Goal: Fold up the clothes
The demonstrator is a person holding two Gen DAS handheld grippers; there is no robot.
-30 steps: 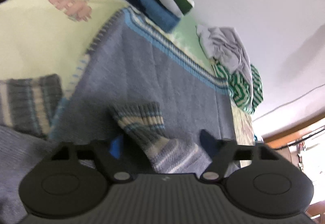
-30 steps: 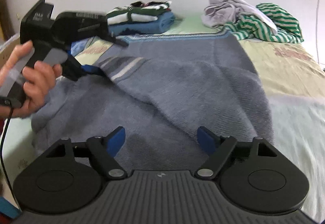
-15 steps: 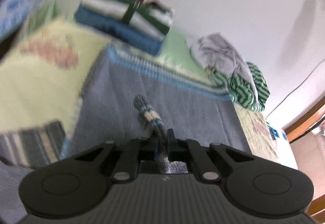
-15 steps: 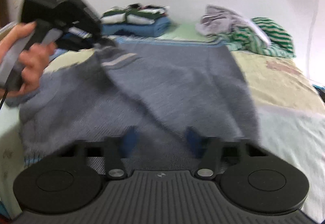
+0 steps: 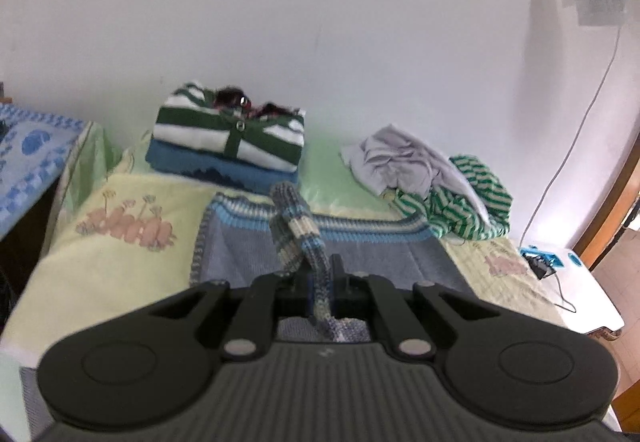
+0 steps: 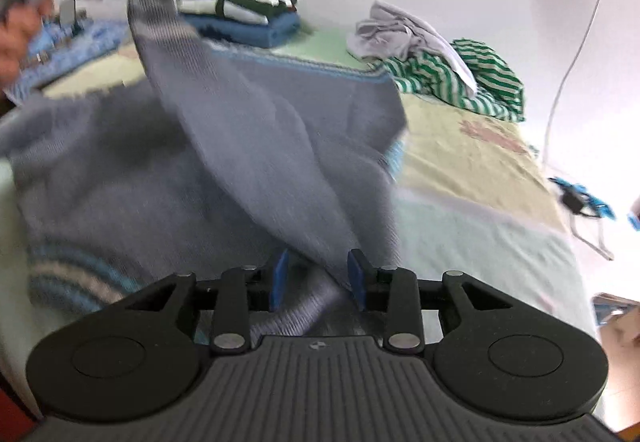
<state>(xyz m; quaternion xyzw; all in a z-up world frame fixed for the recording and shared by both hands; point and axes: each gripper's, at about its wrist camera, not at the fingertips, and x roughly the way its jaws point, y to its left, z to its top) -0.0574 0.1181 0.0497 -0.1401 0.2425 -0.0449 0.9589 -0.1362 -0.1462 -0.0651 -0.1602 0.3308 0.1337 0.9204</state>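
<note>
Across the bed [image 5: 120, 201] in the left wrist view, a grey-blue knitted sweater [image 5: 320, 254] lies spread out, its striped sleeve cuff [image 5: 296, 230] raised and pinched tight in the closed left gripper [image 5: 320, 282]. Behind it sit a folded stack of clothes [image 5: 228, 145] and a crumpled pile [image 5: 432, 177]. From the right wrist view, the right gripper [image 6: 318, 278] has a fold of the sweater [image 6: 240, 145] between its blue pads, jaws partway apart and opening. At upper left, a hand [image 6: 16, 21] holds the left gripper, blurred, lifting the sleeve.
</note>
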